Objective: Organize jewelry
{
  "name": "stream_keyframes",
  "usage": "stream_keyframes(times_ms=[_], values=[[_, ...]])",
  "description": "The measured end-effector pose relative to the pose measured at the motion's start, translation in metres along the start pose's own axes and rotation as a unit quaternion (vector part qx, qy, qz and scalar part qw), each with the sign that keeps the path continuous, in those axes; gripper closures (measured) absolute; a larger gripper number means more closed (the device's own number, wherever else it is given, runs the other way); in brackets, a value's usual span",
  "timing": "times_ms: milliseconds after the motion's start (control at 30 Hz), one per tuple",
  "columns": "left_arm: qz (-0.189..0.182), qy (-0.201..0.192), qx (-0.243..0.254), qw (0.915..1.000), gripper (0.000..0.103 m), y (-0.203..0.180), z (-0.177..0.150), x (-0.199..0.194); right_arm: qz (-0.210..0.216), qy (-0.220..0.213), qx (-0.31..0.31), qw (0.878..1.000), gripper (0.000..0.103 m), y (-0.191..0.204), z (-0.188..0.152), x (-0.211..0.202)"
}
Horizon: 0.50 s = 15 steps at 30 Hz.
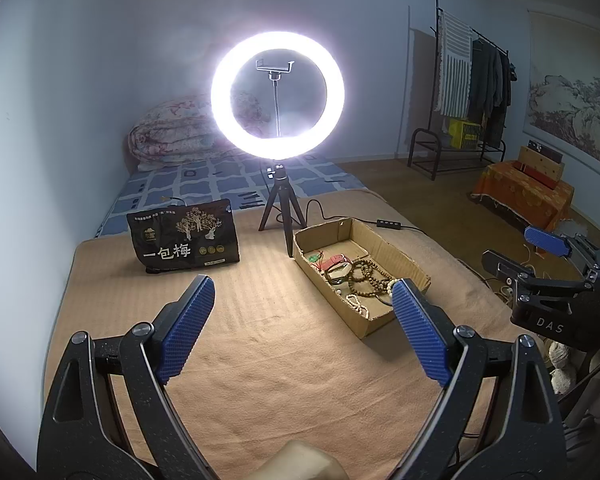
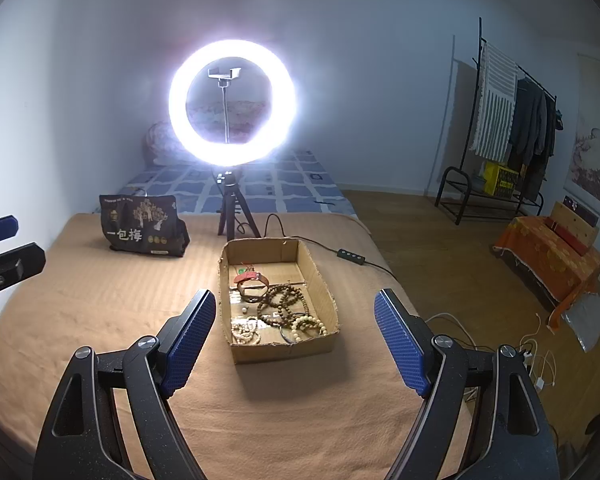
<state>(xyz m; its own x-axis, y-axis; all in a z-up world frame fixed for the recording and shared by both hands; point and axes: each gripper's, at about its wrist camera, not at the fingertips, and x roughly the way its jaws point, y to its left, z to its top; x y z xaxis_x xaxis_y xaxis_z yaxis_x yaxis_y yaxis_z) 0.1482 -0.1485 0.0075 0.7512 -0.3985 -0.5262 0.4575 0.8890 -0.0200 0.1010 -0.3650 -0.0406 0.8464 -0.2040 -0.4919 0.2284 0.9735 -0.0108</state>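
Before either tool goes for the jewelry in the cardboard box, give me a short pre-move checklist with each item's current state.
1. Left tool open and holding nothing: ok.
2. Right tool open and holding nothing: ok.
3. Cardboard box open-topped, nothing over the jewelry: ok.
4. Brown bead strand free of the pale bead bracelets: not ok, they overlap.
5. Red strap separable from the beads: cannot tell.
6. Ring light tripod clear of the box: ok, it stands behind it.

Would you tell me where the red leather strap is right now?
In the right wrist view, the red leather strap lies inside the cardboard box, toward its far left, just behind the brown bead strands.
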Motion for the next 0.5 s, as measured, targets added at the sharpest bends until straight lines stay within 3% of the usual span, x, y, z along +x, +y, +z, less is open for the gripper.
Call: stream_keyframes(times_ms=[500], values=[[0.0, 0.0, -0.001, 1.0, 0.01, -0.0002, -0.0003, 0.0004, 0.0, 0.002, -0.001, 1.0, 0.021, 0.0003, -0.0003, 0.002]])
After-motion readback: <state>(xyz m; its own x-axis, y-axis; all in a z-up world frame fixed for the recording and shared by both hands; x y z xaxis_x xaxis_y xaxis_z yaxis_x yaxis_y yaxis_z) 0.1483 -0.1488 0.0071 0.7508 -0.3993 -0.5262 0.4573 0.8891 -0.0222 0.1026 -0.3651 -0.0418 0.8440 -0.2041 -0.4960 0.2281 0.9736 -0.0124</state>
